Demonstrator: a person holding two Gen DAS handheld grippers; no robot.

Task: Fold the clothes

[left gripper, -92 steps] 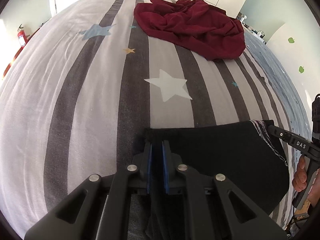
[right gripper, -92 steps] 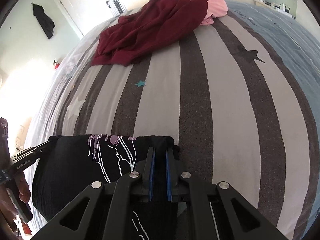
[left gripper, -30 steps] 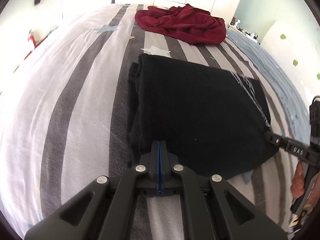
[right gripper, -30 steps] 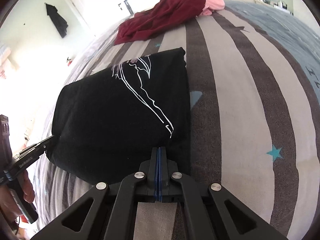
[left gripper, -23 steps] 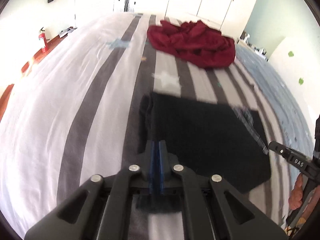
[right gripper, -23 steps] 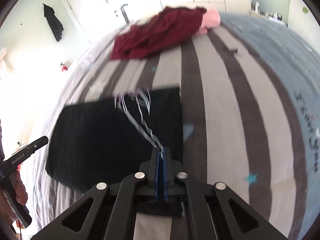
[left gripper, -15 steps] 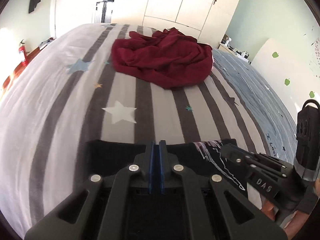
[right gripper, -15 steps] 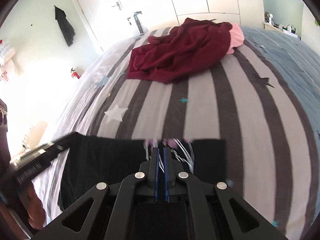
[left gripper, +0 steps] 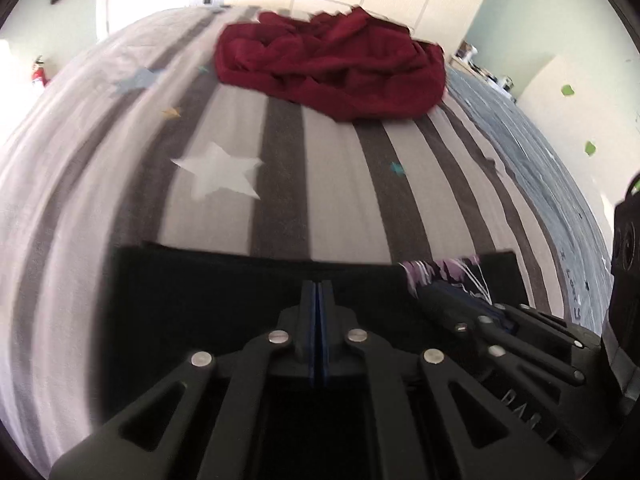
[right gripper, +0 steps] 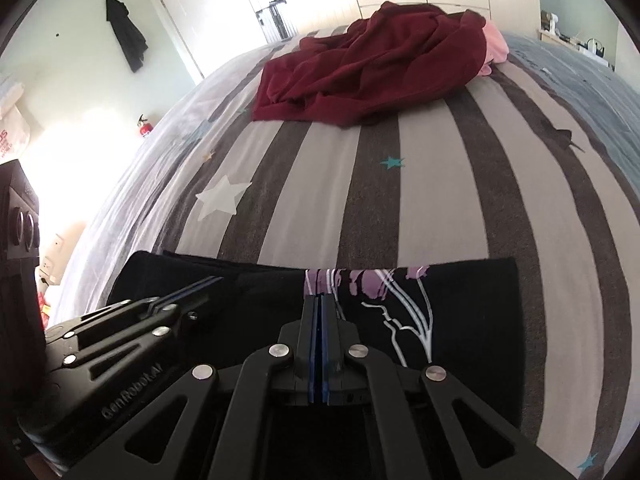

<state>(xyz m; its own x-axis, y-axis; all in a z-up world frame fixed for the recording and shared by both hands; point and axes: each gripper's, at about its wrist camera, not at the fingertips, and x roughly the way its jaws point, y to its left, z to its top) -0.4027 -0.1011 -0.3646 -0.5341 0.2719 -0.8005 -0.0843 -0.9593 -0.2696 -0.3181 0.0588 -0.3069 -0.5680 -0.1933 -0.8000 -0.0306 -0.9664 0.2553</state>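
Observation:
A folded black T-shirt [left gripper: 208, 296] with a purple and white print [right gripper: 384, 292] lies on the striped bed, close under both cameras. My left gripper [left gripper: 319, 286] is shut and rests over the shirt's middle, jaws pressed together. My right gripper [right gripper: 319, 300] is shut too, over the printed part. Whether either pinches cloth I cannot tell. The two grippers sit side by side: the right one shows in the left wrist view [left gripper: 448, 300], the left one in the right wrist view [right gripper: 200, 284].
A crumpled dark red garment [left gripper: 336, 68] lies at the far end of the bed [right gripper: 440, 184], with a pink garment [right gripper: 494, 46] behind it. A blue quilt [left gripper: 532, 152] covers the right side. Wardrobe doors and a room door stand beyond.
Both grippers came in from the shirt's outer corners to its middle and now sit close together. The shirt went from a wide spread to a narrower folded band under the cameras.

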